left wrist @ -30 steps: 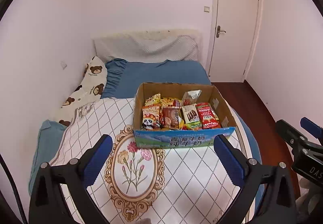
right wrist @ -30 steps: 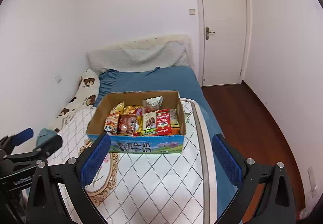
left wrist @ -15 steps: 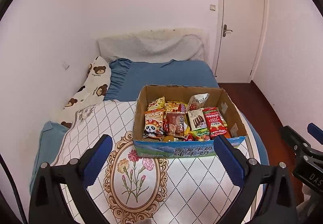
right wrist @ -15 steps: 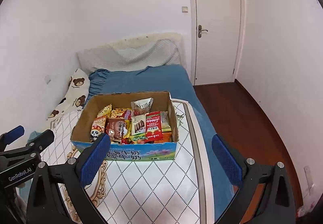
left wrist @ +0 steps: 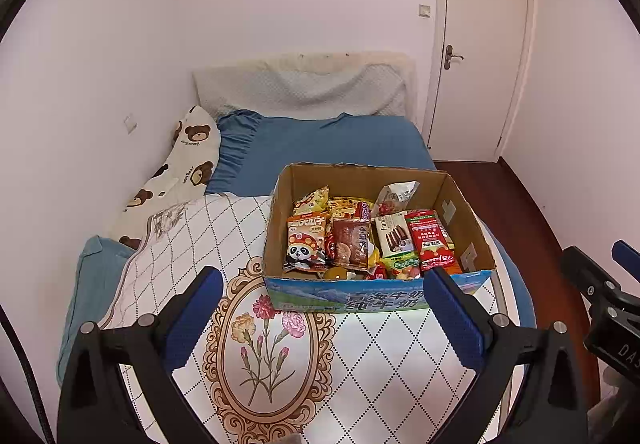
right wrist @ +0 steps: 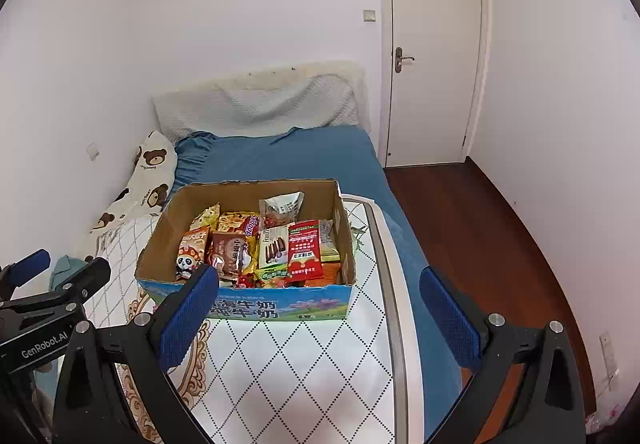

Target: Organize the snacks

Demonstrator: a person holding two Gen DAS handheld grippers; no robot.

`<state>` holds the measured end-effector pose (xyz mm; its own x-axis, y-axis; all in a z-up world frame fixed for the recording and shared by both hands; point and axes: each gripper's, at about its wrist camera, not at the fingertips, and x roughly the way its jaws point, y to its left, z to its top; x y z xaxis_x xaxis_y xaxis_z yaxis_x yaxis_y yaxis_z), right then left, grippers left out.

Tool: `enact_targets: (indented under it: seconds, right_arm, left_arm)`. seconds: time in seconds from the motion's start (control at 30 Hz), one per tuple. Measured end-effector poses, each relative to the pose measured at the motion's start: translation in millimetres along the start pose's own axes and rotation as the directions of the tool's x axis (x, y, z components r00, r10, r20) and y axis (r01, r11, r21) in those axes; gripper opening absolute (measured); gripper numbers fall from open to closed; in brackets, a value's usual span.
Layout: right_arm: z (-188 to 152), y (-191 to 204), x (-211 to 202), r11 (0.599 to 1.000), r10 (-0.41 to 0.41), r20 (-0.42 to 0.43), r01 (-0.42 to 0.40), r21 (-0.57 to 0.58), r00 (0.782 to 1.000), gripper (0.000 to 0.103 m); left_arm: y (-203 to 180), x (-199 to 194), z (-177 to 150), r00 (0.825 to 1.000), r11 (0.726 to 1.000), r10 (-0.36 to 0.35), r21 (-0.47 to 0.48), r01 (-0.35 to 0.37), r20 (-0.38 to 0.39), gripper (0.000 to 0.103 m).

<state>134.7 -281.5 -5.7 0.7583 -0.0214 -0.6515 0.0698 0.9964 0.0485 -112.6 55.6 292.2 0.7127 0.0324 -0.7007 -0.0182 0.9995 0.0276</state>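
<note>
An open cardboard box (left wrist: 468,204) with a blue printed front stands on a white quilted mat (left wrist: 372,376) on the bed; it also shows in the right wrist view (right wrist: 160,240). It holds several snack packets, among them a panda packet (left wrist: 305,244), a brown cookie packet (left wrist: 351,242) and a red packet (left wrist: 432,242) (right wrist: 305,248). My left gripper (left wrist: 324,312) is open and empty, just short of the box front. My right gripper (right wrist: 320,308) is open and empty, also near the box front.
The bed has a blue sheet (left wrist: 332,144), a bear-print pillow (left wrist: 188,160) by the left wall and a padded headboard (left wrist: 304,88). Wooden floor (right wrist: 472,228) and a shut white door (right wrist: 436,48) lie to the right.
Both grippers have moved forward toward the box, which looms larger and lower in both views. Both stay open and empty.
</note>
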Motion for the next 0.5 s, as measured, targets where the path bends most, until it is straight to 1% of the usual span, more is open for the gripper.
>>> enact_targets:
  seconds: [0.5]
  right_arm:
    - [-1.1,2.8,3.2,1.000,0.016,-0.018,-0.016,-0.012,1.000,0.102]
  left_arm:
    - [-0.9,-0.7,-1.5,1.000,1.000,0.004,0.013,-0.004,0.001,0.103]
